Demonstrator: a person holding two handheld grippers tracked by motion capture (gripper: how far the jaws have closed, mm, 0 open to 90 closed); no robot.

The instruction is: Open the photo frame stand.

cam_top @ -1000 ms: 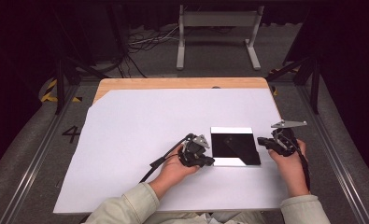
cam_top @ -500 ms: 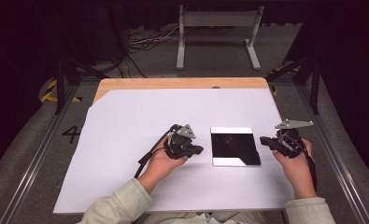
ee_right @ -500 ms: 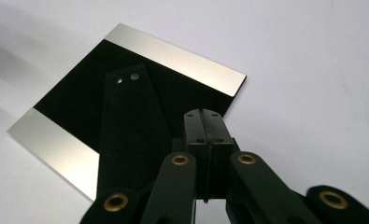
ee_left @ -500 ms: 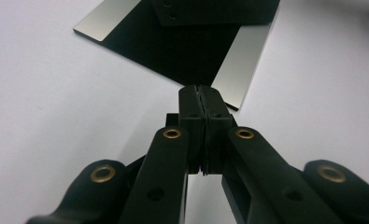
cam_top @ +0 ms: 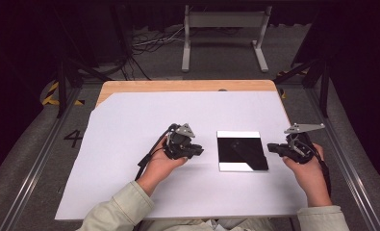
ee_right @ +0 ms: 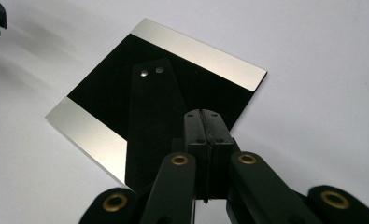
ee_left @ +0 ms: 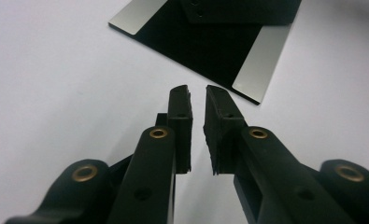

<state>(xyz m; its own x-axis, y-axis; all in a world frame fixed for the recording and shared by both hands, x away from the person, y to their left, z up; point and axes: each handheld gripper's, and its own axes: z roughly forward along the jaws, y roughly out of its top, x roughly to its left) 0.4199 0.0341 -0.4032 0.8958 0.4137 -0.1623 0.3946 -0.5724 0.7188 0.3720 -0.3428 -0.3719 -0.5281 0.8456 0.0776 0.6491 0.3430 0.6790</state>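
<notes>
Left tool (cam_top: 196, 150) parted slightly, just been opening, nothing between; right tool (cam_top: 270, 147) closed, empty; mirror tile (cam_top: 241, 150) between them.

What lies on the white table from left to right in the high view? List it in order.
left gripper → black square plate → right gripper

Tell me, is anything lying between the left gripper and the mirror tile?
Nothing: bare white table sheet separates the left gripper from the mirror tile. The high view and the left gripper view show it.
</notes>
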